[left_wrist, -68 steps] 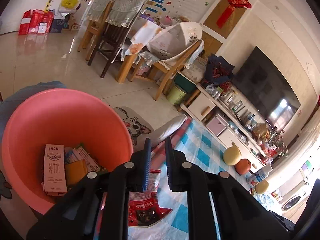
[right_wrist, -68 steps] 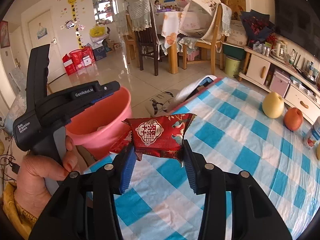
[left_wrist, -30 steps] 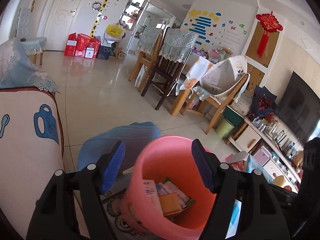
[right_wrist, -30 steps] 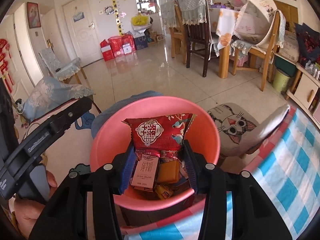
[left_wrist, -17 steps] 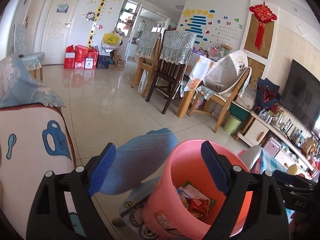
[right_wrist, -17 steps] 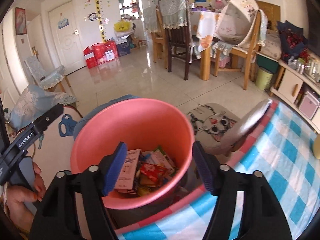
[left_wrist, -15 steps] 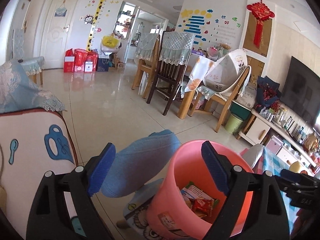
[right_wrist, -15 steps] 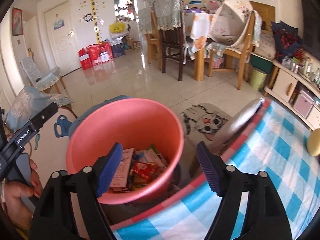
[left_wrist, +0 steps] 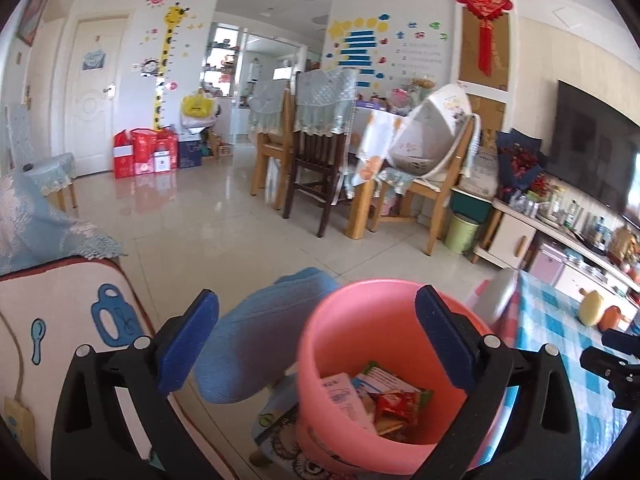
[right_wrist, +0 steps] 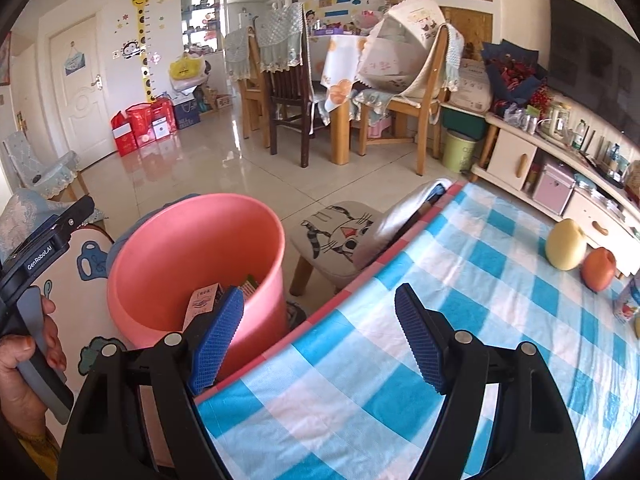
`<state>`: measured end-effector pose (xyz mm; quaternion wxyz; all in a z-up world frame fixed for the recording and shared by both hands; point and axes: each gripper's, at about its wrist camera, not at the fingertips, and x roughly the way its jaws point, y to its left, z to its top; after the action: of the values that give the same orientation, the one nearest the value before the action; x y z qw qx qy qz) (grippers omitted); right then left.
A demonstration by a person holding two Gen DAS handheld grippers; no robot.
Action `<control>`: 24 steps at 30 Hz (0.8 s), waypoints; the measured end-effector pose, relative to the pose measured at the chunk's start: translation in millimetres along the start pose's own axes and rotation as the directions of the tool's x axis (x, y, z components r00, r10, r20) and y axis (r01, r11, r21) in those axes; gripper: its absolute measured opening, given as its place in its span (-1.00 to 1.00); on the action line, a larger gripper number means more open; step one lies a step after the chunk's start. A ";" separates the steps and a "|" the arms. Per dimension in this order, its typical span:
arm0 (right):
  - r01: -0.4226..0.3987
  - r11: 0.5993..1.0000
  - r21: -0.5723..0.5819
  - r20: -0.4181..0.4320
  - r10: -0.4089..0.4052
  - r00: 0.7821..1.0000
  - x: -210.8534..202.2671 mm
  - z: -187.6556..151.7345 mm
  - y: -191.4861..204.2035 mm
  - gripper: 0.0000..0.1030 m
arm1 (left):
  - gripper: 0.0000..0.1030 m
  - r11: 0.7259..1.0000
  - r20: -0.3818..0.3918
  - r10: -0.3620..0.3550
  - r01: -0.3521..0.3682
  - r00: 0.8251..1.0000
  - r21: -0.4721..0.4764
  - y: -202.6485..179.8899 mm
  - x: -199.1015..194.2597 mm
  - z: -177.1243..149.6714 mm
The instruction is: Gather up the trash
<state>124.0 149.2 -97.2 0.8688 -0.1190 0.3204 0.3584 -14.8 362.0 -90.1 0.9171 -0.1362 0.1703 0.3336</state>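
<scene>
My pink bin point(right_wrist: 196, 264) sits on the floor against the desk point(right_wrist: 460, 320) edge, so wrappers drop straight in; the red packet point(left_wrist: 394, 404) lies inside. My right hand-held gripper point(right_wrist: 320, 340) is apart and empty over the desk; the left hand-held gripper point(left_wrist: 316, 344), its jaws just widened, frames the bin's rim without gripping.

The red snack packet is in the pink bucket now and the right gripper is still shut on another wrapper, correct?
Not quite. The right wrist view shows the right gripper open and empty above the checked tablecloth. The red snack packet is in the pink bucket.
</scene>
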 end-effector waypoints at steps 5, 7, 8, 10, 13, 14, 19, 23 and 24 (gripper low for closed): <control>0.044 0.998 0.048 0.040 -0.046 0.998 -33.8 -6.7 -15.8 0.51 | 0.92 0.994 0.020 -0.048 0.046 0.999 0.096 -40.4 -24.1 3.3; 0.063 0.995 0.076 0.058 -0.068 0.996 -50.4 -11.7 -24.9 0.51 | 0.92 0.989 0.022 -0.069 0.065 0.997 0.129 -57.3 -33.8 4.7; 0.072 0.994 0.088 0.062 -0.077 0.995 -57.8 -14.0 -28.9 0.51 | 0.92 0.986 0.021 -0.080 0.076 0.997 0.146 -66.1 -39.6 5.3; 0.093 0.989 0.114 0.072 -0.102 0.992 -73.4 -19.1 -37.9 0.51 | 0.92 0.979 0.013 -0.110 0.106 0.994 0.172 -82.9 -50.7 5.8; 0.126 0.980 0.153 0.097 -0.142 0.985 -100.8 -28.7 -51.1 0.51 | 0.92 0.966 0.013 -0.162 0.156 0.987 0.207 -107.4 -71.6 4.8; 0.139 0.977 0.165 0.107 -0.158 0.982 -111.3 -32.2 -55.7 0.51 | 0.92 0.961 0.013 -0.179 0.172 0.984 0.218 -115.4 -79.2 3.9; 0.201 0.955 0.218 0.168 -0.240 0.956 -165.1 -50.0 -77.4 0.52 | 0.92 0.941 0.051 -0.255 0.236 0.965 0.242 -153.2 -124.8 -0.4; 0.239 0.934 0.266 0.214 -0.298 0.930 -208.2 -63.4 -92.4 0.65 | 0.92 0.916 0.050 -0.334 0.311 0.941 0.254 -180.1 -159.5 -2.6; 0.250 0.927 0.279 0.226 -0.316 0.921 -220.2 -67.7 -96.0 0.67 | 0.92 0.910 0.051 -0.351 0.328 0.935 0.255 -185.2 -168.7 -2.9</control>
<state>40.8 -69.3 -9.9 0.9547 -0.0071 0.2216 0.1986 -14.9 128.4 0.5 0.9780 -0.0344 0.1392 0.1517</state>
